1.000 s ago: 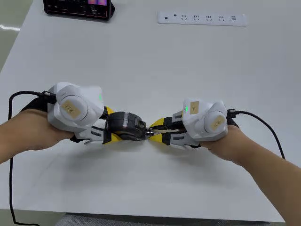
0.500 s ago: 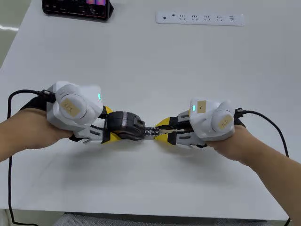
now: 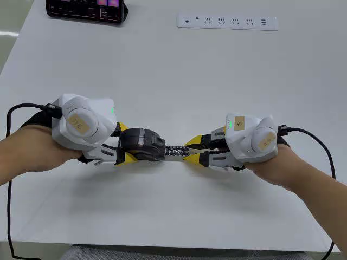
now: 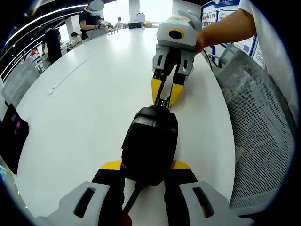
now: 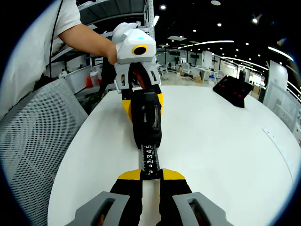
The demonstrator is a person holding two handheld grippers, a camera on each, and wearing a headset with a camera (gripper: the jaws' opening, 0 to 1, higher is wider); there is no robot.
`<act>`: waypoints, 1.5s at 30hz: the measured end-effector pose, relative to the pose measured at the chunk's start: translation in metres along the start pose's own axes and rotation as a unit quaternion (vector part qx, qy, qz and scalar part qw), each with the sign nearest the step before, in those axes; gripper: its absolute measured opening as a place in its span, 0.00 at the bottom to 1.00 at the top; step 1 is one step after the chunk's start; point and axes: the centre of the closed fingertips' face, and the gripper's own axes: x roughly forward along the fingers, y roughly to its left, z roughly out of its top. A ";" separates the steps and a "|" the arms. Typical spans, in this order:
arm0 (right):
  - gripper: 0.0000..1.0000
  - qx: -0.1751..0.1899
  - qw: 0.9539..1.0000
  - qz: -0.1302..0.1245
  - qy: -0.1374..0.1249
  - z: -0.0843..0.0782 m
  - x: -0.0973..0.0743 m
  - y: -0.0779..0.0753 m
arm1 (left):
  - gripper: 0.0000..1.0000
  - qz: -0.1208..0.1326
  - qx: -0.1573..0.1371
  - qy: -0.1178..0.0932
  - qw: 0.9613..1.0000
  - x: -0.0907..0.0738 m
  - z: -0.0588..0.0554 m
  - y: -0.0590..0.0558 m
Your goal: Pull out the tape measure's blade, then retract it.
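Observation:
A black tape measure [image 3: 142, 145] lies low over the white table, and my left gripper [image 3: 128, 149] is shut on its case [image 4: 150, 143]. A short stretch of black blade [image 3: 174, 150] with white numbers [image 5: 149, 160] runs out of the case toward the right. My right gripper [image 3: 191, 150] is shut on the blade's end [image 5: 150, 173], its yellow fingertips [image 5: 172, 175] pressed together. In the left gripper view the right gripper [image 4: 164, 100] shows ahead of the case, and in the right gripper view the left gripper [image 5: 141, 101] holds the case [image 5: 146, 117].
A white power strip [image 3: 226, 22] lies at the table's far edge and a dark device [image 3: 85, 10] stands at the far left. Black cables [image 3: 11, 162] trail from both grippers. A mesh chair [image 4: 256, 117] stands by the table's near edge.
My right gripper has moved to the right with the blade's end, so more numbered blade shows between it and the case. The left gripper holds the case almost still.

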 end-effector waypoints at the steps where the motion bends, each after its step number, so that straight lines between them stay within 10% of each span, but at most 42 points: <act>1: 0.09 0.000 1.000 0.000 0.000 0.000 -0.001 0.000 | 0.27 0.000 0.000 0.000 1.000 0.000 0.000 0.000; 45: 0.09 0.003 0.999 -0.020 0.025 -0.028 -0.043 -0.003 | 0.27 0.000 -0.001 0.000 1.000 0.002 0.001 0.001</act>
